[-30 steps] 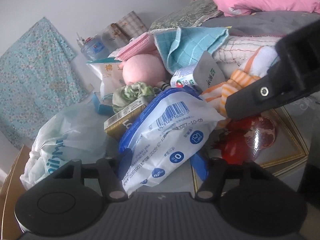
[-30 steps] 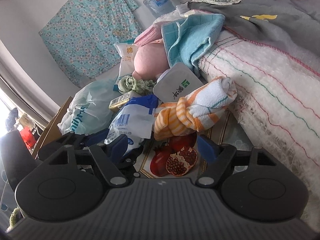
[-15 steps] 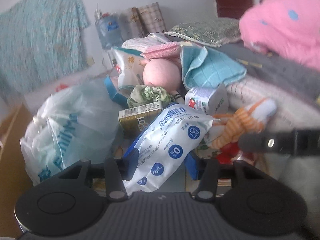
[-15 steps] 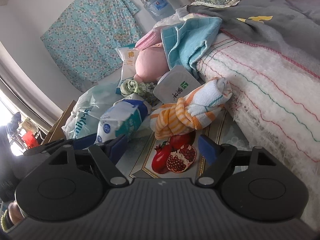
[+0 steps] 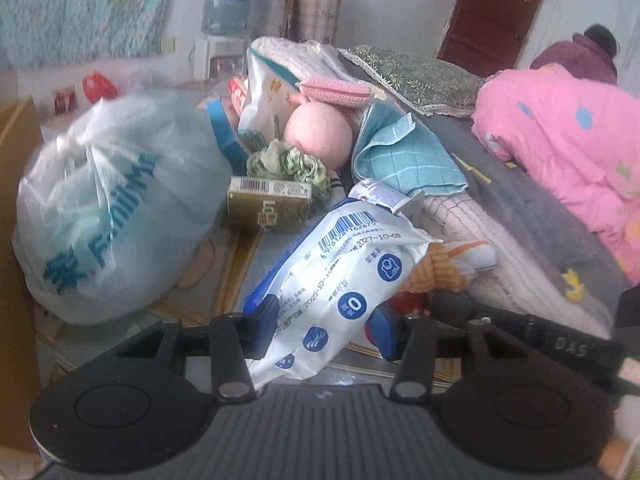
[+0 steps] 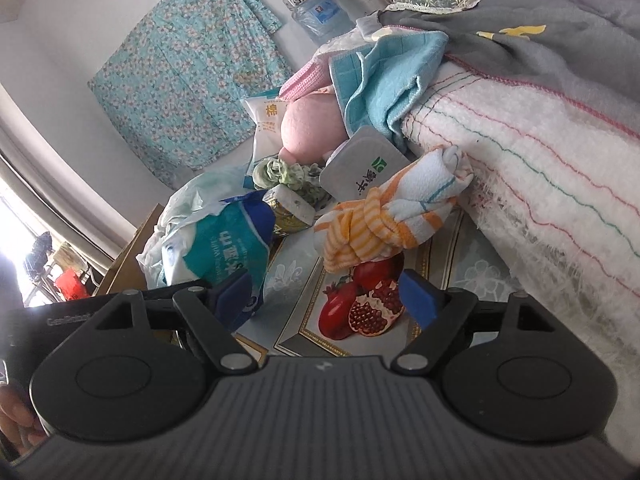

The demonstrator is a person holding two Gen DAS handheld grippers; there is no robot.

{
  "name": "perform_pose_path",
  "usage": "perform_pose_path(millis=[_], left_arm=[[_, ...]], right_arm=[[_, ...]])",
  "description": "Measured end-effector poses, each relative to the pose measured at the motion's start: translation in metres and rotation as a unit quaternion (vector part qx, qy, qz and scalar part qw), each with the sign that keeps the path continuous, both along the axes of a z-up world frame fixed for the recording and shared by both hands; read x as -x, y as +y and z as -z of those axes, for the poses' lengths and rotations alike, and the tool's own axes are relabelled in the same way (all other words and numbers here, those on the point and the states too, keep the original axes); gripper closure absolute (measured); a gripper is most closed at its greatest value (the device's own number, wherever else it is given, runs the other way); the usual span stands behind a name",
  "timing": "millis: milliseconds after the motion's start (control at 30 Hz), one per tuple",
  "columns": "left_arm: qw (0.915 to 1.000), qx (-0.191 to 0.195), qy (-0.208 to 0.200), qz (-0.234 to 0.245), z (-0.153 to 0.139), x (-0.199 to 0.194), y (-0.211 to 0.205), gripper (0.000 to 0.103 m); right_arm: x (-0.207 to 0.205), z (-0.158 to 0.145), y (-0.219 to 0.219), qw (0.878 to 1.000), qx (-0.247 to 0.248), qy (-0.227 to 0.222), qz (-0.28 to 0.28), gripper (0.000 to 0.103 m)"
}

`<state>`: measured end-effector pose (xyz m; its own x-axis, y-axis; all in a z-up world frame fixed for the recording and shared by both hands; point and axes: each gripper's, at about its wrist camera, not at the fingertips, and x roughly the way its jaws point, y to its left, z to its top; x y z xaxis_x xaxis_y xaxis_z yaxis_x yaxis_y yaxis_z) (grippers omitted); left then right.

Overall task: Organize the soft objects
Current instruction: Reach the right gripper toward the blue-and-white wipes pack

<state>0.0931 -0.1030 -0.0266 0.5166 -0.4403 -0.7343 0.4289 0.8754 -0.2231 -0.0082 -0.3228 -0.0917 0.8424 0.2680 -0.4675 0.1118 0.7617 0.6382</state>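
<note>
My left gripper [image 5: 326, 326] is shut on a soft white and blue wipes pack [image 5: 344, 280] and holds it above the table; the pack also shows in the right wrist view [image 6: 224, 240]. My right gripper [image 6: 328, 294] is open and empty, just in front of a knotted orange-striped towel [image 6: 384, 220] that lies on the table against the bed edge. The towel also shows in the left wrist view [image 5: 444, 268], behind the pack. A pink plush ball [image 5: 318, 134], a green scrunchie [image 5: 290, 164] and a teal cloth [image 5: 400, 156] lie in the pile behind.
A white plastic bag [image 5: 112, 204] sits at the left by a cardboard box [image 5: 16, 216]. A gold carton [image 5: 266, 206] and a grey packet [image 6: 362, 168] lie in the pile. The bed with a white knitted blanket [image 6: 540, 168] runs along the right. A pomegranate-print table mat [image 6: 360, 308] lies below the right gripper.
My left gripper has lifted the wipes pack and swung it leftward, away from the pile. The right gripper has barely moved and stays open by the striped towel.
</note>
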Motion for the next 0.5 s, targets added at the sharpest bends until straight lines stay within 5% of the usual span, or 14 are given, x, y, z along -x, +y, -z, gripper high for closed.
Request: perform_pose_path(millis=[200,500], left_arm=[[0.9964,0.063,0.053,-0.017,-0.002,-0.013,0.021,0.054],[0.9931,0.073,0.062,-0.069,0.005,-0.035,0.041,0.053]], right_arm=[[-0.004,0.002,0.001,1.0,-0.007,-0.002,-0.002,0.021],[-0.014,0.003,0.005,1.0,-0.01,0.001,-0.008,0.021]])
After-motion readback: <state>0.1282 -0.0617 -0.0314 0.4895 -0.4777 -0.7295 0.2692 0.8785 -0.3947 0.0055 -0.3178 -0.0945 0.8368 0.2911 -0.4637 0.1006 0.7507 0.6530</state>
